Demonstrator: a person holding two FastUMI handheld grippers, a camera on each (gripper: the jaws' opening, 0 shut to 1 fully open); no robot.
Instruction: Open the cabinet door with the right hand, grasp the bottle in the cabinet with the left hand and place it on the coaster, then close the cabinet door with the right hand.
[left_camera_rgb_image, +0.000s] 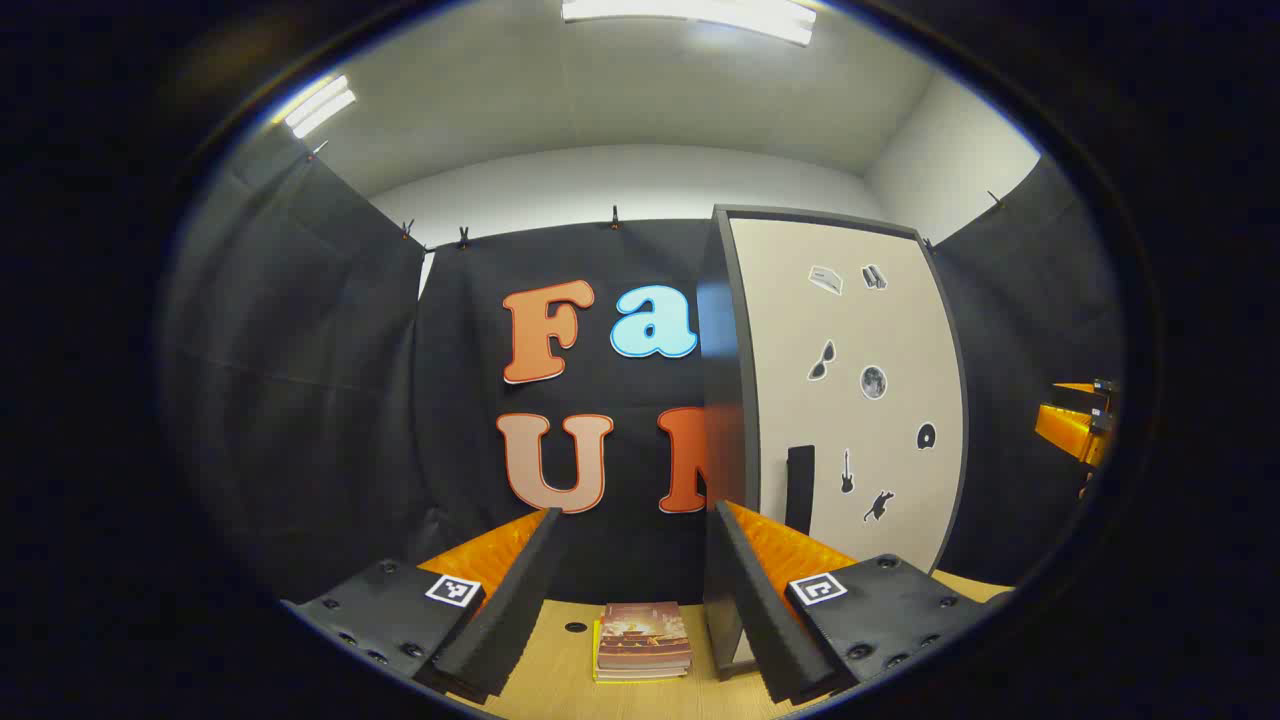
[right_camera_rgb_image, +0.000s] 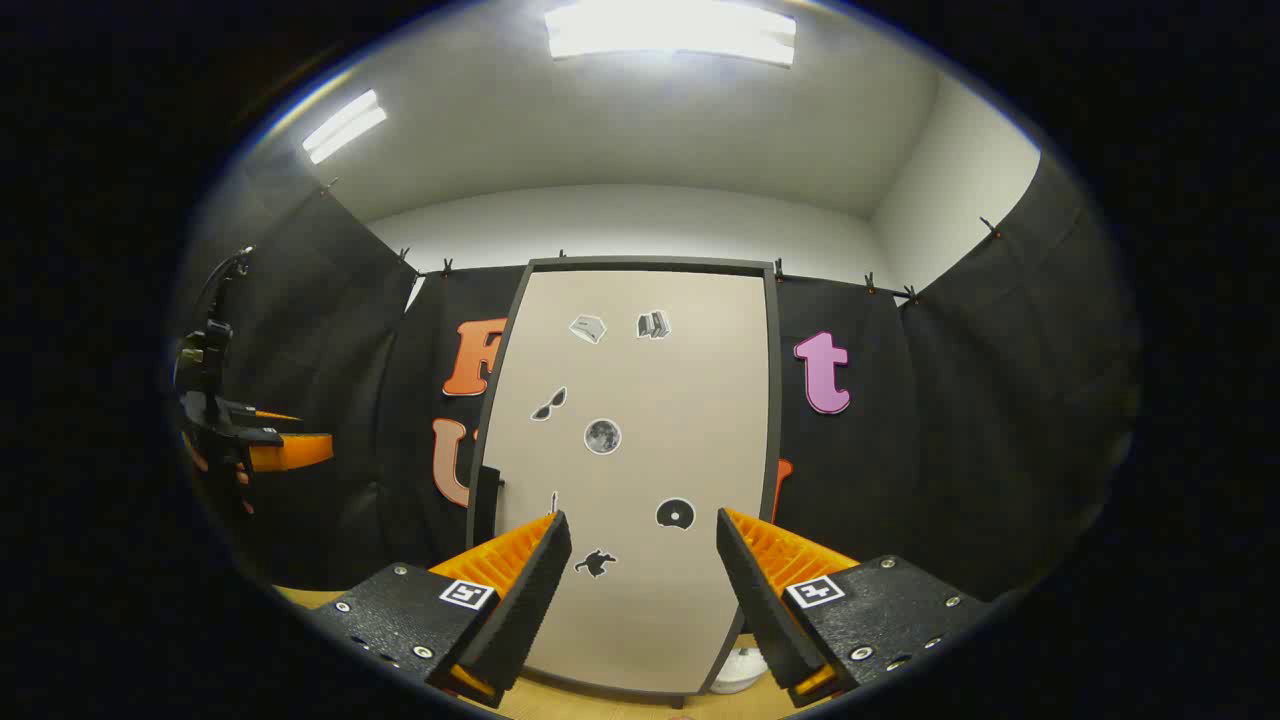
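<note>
I see the cabinet door (right_camera_rgb_image: 630, 470) shut flush in its dark frame, a tall pale panel dotted with small stickers, standing upright on the worktop (left_camera_rgb_image: 560, 680). In the right gripper view it sits straight ahead, square to me. Its dark handle (left_camera_rgb_image: 799, 490), long axis vertical, hangs low on the door's left edge, so it lies left of my right gripper (right_camera_rgb_image: 640, 590), whose jaws are spread wide with nothing between them. My left gripper (left_camera_rgb_image: 630, 590) also has its jaws wide apart and empty; from it the cabinet stands to the right and is seen at a slant. I cannot see the bottle; with the door shut, whether it is inside I cannot tell. Nor can I make out the coaster for certain; a small pale object (right_camera_rgb_image: 738, 670) at the door's lower right corner is too unclear to name. A stack of books (left_camera_rgb_image: 643, 640) lies on the worktop left of the cabinet. A shut door fits both ends of the job. The right hand faces the door more directly.
</note>
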